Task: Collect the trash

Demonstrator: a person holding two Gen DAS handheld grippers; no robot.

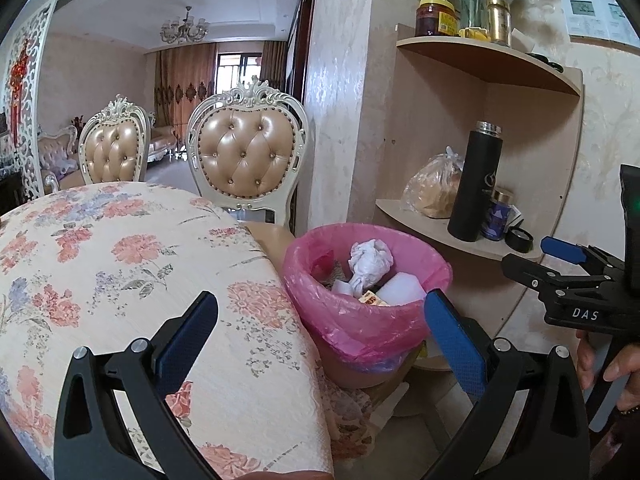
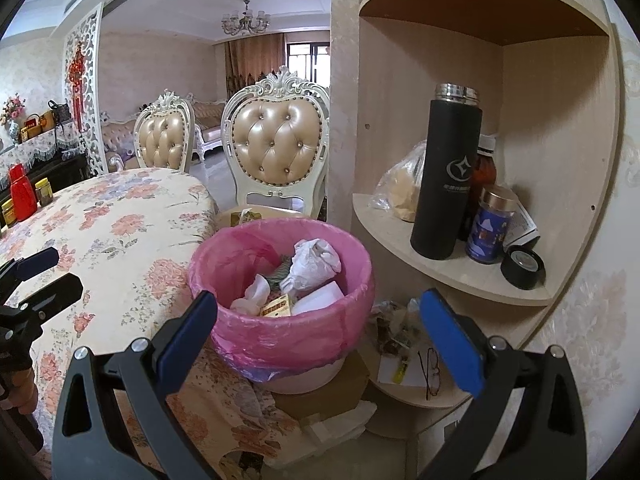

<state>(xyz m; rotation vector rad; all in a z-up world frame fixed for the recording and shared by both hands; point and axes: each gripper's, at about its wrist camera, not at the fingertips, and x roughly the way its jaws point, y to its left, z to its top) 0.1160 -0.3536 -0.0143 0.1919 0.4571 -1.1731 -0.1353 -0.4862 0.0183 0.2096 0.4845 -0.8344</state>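
A bin lined with a pink bag (image 1: 360, 320) (image 2: 288, 332) stands beside the table edge. It holds crumpled white paper (image 1: 370, 258) (image 2: 314, 262), a white block (image 2: 318, 298) and a yellow wrapper (image 2: 276, 307). My left gripper (image 1: 320, 328) is open and empty, straddling the table edge and the bin's near side. My right gripper (image 2: 318, 326) is open and empty too, hovering just in front of the bin. The right gripper (image 1: 560, 258) also shows at the right of the left wrist view, the left gripper (image 2: 36, 276) at the left of the right wrist view.
A floral tablecloth covers the table (image 1: 120, 280) (image 2: 120, 232). Two tufted chairs (image 1: 248, 156) (image 2: 276, 148) stand behind. A corner shelf (image 2: 440, 276) holds a black flask (image 2: 444, 176), jars and a bag. Papers and glasses (image 2: 432, 372) lie on the lower shelf. A red bottle (image 2: 22, 194) stands on the table.
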